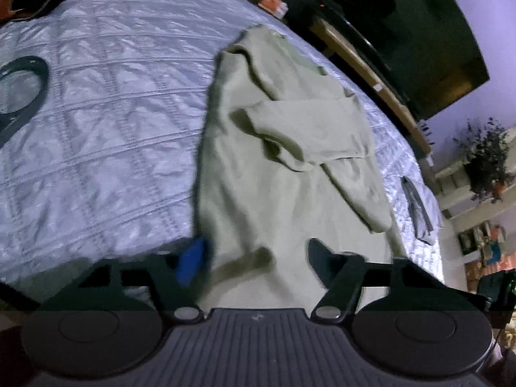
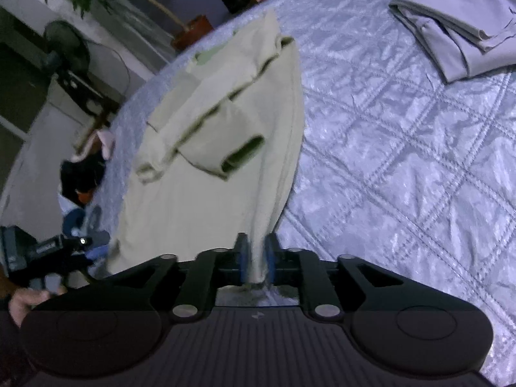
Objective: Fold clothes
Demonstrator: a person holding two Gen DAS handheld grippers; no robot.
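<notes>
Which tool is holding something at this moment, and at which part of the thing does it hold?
The right tool is shut on the pale green shirt, pinching its near bottom edge between the blue pads. The left tool is open over the same shirt and holds nothing.

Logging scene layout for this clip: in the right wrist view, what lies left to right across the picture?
Left gripper → pale green shirt, its hem pinched in the right gripper → bare quilted bedspread → folded grey garment at upper right.

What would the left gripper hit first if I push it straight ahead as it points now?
Probably the pale green shirt: the open left gripper sits just over its near end, sleeves folded further along. Depth is uncertain.
</notes>
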